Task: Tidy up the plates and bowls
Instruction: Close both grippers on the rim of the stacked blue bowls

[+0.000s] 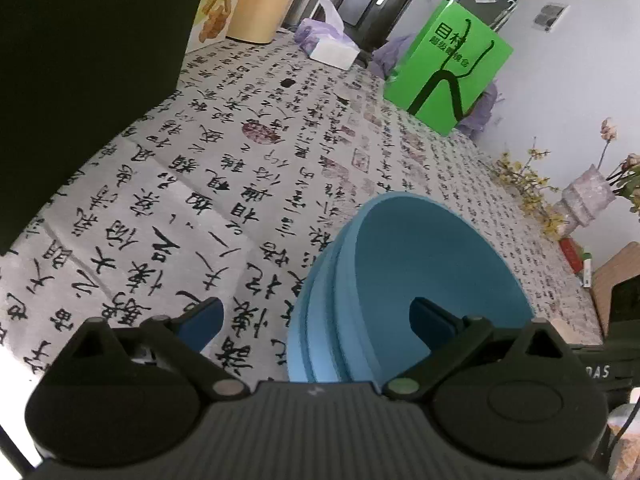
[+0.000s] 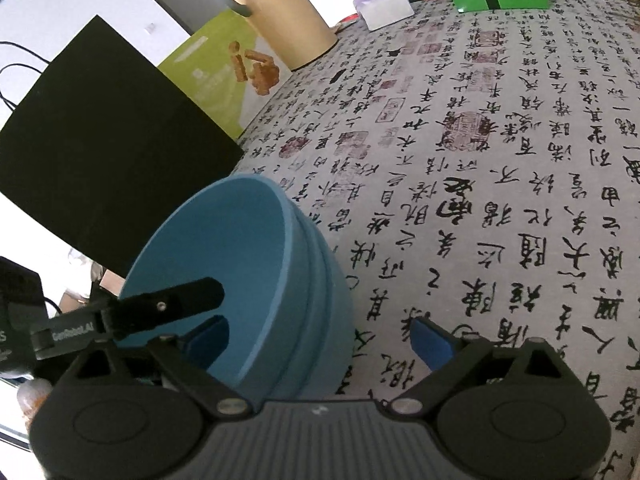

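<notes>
A stack of nested light-blue bowls [image 1: 432,248] stands on the calligraphy-print tablecloth [image 1: 200,184]. My left gripper [image 1: 316,320] is open and straddles the stack's near wall, right finger inside the top bowl, left finger outside over the cloth. In the right wrist view the same bowls [image 2: 224,248] sit at the lower left. My right gripper [image 2: 320,336] is open across the opposite wall, left finger inside, right finger outside above the cloth. A black finger [image 2: 172,306] of the left gripper reaches into the bowl from the left. No pad visibly presses the bowls.
A black box [image 2: 100,168] stands close behind the bowls. Along the far edge are a tan jug [image 2: 280,12], a tissue box [image 1: 334,54] and a green bag [image 1: 448,68]. A vase with flowers [image 1: 588,196] stands at the right edge.
</notes>
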